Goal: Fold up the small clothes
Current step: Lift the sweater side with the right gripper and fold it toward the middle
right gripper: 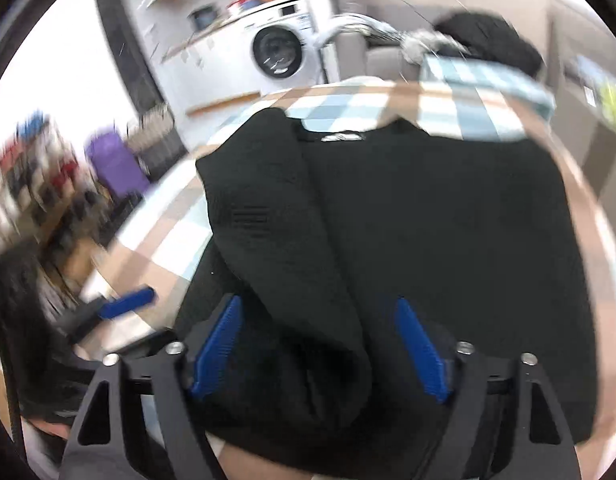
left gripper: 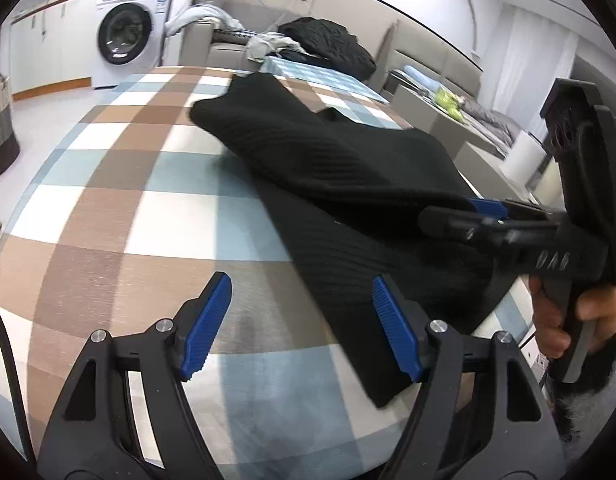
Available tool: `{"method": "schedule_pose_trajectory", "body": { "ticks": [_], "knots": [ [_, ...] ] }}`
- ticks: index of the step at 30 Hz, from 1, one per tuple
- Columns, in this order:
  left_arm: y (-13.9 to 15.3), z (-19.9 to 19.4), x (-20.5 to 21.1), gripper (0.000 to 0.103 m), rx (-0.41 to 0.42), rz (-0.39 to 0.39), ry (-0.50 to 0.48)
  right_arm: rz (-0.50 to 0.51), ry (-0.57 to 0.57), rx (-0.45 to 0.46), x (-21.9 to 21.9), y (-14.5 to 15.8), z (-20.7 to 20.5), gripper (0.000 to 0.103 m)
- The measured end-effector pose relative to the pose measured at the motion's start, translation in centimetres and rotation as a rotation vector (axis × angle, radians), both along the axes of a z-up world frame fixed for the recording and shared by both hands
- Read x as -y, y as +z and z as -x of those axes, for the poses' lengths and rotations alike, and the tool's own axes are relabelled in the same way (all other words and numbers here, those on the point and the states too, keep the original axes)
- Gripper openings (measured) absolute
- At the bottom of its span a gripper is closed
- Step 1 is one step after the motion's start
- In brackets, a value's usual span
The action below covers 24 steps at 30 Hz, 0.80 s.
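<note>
A black ribbed knit garment [left gripper: 340, 184] lies on the checked tablecloth [left gripper: 128, 208], one side folded over onto its middle. My left gripper [left gripper: 302, 292] is open and empty, low over the cloth at the garment's near left edge. My right gripper [right gripper: 318, 314] is open, its blue pads either side of the folded flap of the garment [right gripper: 448, 216]. In the left wrist view the right gripper [left gripper: 464, 216] reaches in from the right, over the garment. The right wrist view is blurred by motion and shows a left gripper fingertip [right gripper: 126, 303] at the left.
A washing machine [left gripper: 128, 34] stands at the back left. A sofa [left gripper: 224, 42] with heaped clothes [left gripper: 332, 42] is behind the table. A woven basket [left gripper: 0, 120] stands on the floor at left. The table edge runs close on the right.
</note>
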<state>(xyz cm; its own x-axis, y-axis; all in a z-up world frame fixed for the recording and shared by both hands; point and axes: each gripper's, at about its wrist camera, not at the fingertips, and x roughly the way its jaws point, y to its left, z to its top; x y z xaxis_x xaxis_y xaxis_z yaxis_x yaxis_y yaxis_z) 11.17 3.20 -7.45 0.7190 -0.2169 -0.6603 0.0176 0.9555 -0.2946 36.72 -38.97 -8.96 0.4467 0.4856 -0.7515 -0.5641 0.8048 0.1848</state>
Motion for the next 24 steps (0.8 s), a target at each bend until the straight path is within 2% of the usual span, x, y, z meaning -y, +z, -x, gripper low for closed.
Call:
{"method": "schedule_pose_trajectory", "body": {
  "ticks": [3, 5, 7, 8, 9, 10, 11, 13, 14, 15, 16, 17, 18, 19, 20, 22, 23, 24],
  "knots": [
    [-0.1, -0.2, -1.3, 0.071, -0.009, 0.029, 0.036, 0.159, 0.082, 0.107, -3.8, -0.1, 0.3, 0.082],
    [-0.2, -0.3, -1.9, 0.071, -0.017, 0.041, 0.048, 0.223, 0.115, 0.161, -5.5, -0.4, 0.6, 0.079],
    [-0.4, -0.3, -2.2, 0.071, -0.020, 0.041, 0.055, 0.260, 0.161, 0.193, -6.8, -1.0, 0.7, 0.053],
    [-0.4, -0.3, -2.2, 0.071, -0.021, 0.041, 0.056, 0.259, 0.185, 0.175, -7.5, -1.3, 0.3, 0.027],
    [-0.4, -0.3, -2.2, 0.071, -0.021, 0.043, 0.055, 0.242, 0.182, 0.153, -7.4, -1.4, -0.1, 0.018],
    [-0.4, -0.3, -2.2, 0.071, -0.021, 0.043, 0.053, 0.181, 0.171, 0.132, -6.6, -1.2, -0.5, 0.014],
    [-0.4, -0.3, -2.1, 0.071, -0.018, 0.040, 0.052, 0.061, 0.144, 0.090, -5.1, -0.5, -1.2, 0.009],
    [-0.4, -0.3, -2.0, 0.071, -0.014, 0.035, 0.048, -0.143, 0.038, -0.001, -1.8, 0.2, -3.1, 0.008],
    [-0.3, -0.4, -1.9, 0.071, -0.015, 0.033, 0.046, -0.249, -0.063, -0.064, 0.3, -0.1, -4.4, 0.008],
    [-0.4, -0.4, -1.9, 0.071, -0.016, 0.032, 0.046, -0.305, -0.159, -0.135, 2.2, -0.8, -5.5, 0.008],
    [-0.4, -0.4, -1.8, 0.071, -0.016, 0.034, 0.045, -0.335, -0.310, -0.251, 4.6, -2.6, -7.1, 0.008],
    [-0.4, -0.5, -1.7, 0.071, -0.018, 0.032, 0.042, -0.329, -0.395, -0.316, 5.7, -3.7, -8.1, 0.009],
    [-0.4, -0.5, -1.6, 0.071, -0.019, 0.028, 0.041, -0.316, -0.434, -0.364, 6.5, -4.7, -8.8, 0.011],
    [-0.4, -0.5, -1.6, 0.071, -0.018, 0.025, 0.041, -0.334, -0.422, -0.380, 7.0, -5.2, -9.1, 0.011],
    [-0.5, -0.6, -1.6, 0.071, -0.019, 0.024, 0.041, -0.325, -0.393, -0.360, 7.0, -4.9, -9.1, 0.015],
    [-0.6, -0.8, -1.5, 0.071, -0.029, 0.027, 0.040, -0.262, -0.360, -0.299, 6.4, -4.0, -8.6, 0.032],
    [-0.7, -0.9, -1.4, 0.071, -0.033, 0.028, 0.040, -0.244, -0.343, -0.264, 6.1, -3.3, -8.2, 0.046],
    [-0.8, -0.9, -1.4, 0.071, -0.033, 0.026, 0.041, -0.231, -0.319, -0.229, 5.5, -2.6, -7.8, 0.054]
  ]
}}
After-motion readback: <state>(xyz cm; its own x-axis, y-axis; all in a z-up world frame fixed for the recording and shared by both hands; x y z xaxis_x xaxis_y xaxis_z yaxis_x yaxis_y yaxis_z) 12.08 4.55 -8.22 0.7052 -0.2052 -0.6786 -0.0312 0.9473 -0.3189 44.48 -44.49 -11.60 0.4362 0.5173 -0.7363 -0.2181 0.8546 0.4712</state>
